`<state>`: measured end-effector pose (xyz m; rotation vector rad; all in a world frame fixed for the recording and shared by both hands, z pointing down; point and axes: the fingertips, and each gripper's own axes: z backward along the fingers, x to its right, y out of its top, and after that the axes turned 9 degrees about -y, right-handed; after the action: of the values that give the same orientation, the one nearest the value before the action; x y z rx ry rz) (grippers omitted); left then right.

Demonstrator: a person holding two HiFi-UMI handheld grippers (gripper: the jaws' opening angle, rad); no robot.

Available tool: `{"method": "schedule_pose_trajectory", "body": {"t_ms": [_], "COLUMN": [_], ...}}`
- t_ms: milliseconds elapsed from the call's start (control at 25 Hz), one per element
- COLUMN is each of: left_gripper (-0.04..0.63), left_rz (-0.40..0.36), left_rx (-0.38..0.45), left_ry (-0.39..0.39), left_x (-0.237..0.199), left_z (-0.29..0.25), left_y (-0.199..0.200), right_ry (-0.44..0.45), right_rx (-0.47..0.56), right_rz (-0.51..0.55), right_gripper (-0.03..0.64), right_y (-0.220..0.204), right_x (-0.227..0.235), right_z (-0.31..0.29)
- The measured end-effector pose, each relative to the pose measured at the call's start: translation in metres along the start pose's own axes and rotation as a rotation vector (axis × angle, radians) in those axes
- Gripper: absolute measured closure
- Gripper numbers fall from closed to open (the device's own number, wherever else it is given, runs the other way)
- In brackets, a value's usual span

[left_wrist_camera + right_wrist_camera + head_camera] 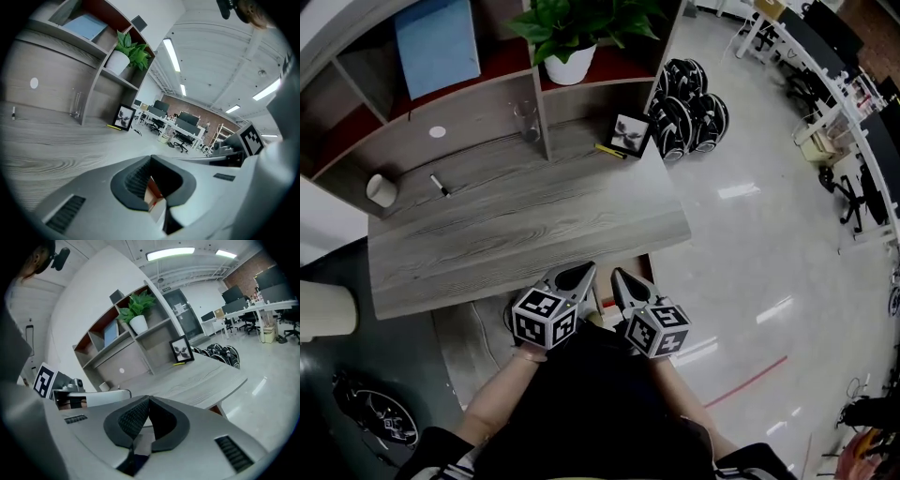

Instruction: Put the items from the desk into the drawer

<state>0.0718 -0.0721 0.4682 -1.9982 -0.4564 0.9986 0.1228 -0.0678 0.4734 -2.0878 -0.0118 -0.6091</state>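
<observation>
On the grey wooden desk lie a white cup, a black pen, a clear glass, a yellow marker and a small picture frame. Both grippers hover side by side at the desk's near edge, apart from all of these. My left gripper is shut with nothing in it. My right gripper is shut and empty too. A brown and white edge shows below, between the two grippers; I cannot tell whether it is the drawer.
A shelf unit at the desk's back holds a potted plant and a blue folder. Black helmets are piled on the floor right of the desk. Office desks and chairs stand far right.
</observation>
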Motion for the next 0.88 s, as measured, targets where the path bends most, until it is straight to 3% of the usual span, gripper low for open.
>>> {"method": "schedule_pose_trajectory", "body": {"t_ms": [560, 880], "left_gripper": [0.569, 0.569], "left_rz": [0.06, 0.106], "left_rx": [-0.058, -0.024], "left_ry": [0.187, 0.269], "left_x": [-0.096, -0.155], "left_z": [0.098, 0.167], "left_y": [0.011, 0.014], "right_ry": [0.114, 0.16], "right_rx": [-0.109, -0.176], "right_rz": [0.068, 0.149], "right_gripper": [0.609, 0.609], "right_y": [-0.013, -0.036], "right_x": [-0.114, -0.187], "right_z": [-0.078, -0.123]}}
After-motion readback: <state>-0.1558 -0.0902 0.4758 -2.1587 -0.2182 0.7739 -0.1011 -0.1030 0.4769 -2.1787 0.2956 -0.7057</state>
